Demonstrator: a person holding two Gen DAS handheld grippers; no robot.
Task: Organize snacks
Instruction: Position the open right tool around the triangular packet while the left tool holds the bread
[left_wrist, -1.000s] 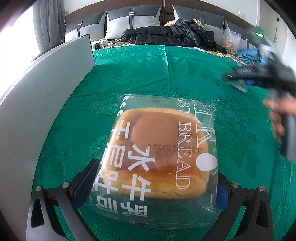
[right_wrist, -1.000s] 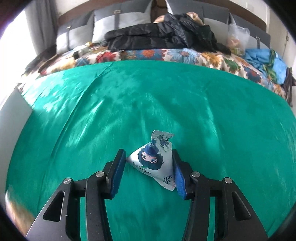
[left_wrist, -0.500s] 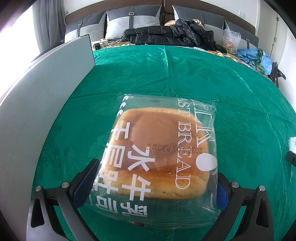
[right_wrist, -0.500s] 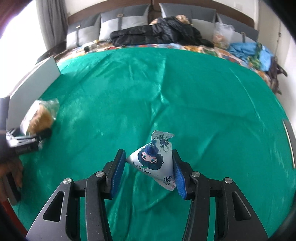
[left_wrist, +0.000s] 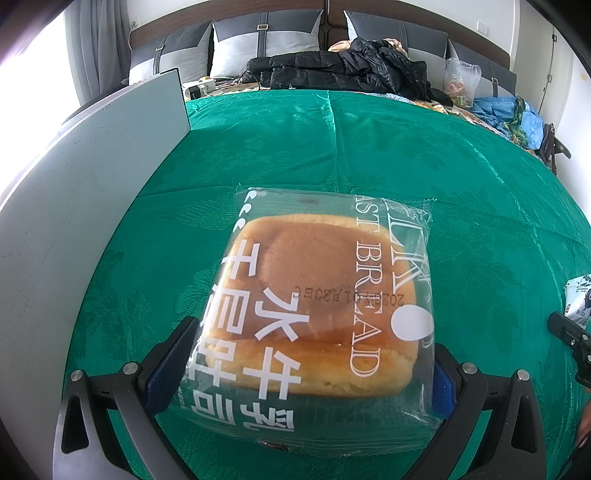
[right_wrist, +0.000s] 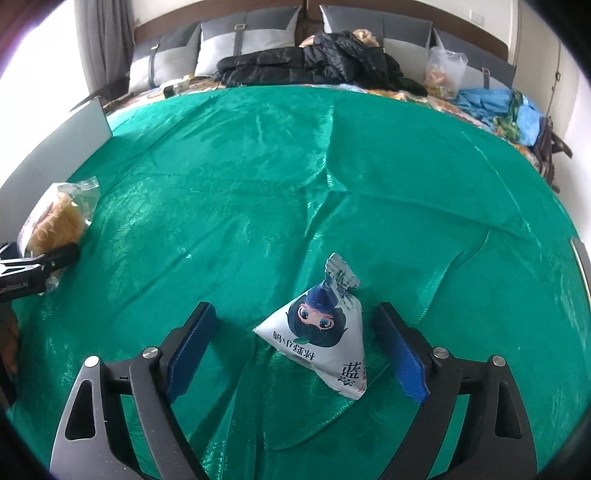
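Snack pouch (right_wrist: 321, 332) loose between opening right gripper (right_wrist: 295, 339) pads.

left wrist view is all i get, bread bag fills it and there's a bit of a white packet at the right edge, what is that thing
Observer: A pyramid-shaped snack packet with a cartoon face, standing on the green cloth.
Operator: is the right gripper holding it
Observer: No. The right gripper is opening; the packet sits between its blue pads, and neither touches it.
Operator: anything else loose near that packet
Observer: No. In the right wrist view the only other snack on the cloth is the bread bag in the left gripper, beside the grey panel.
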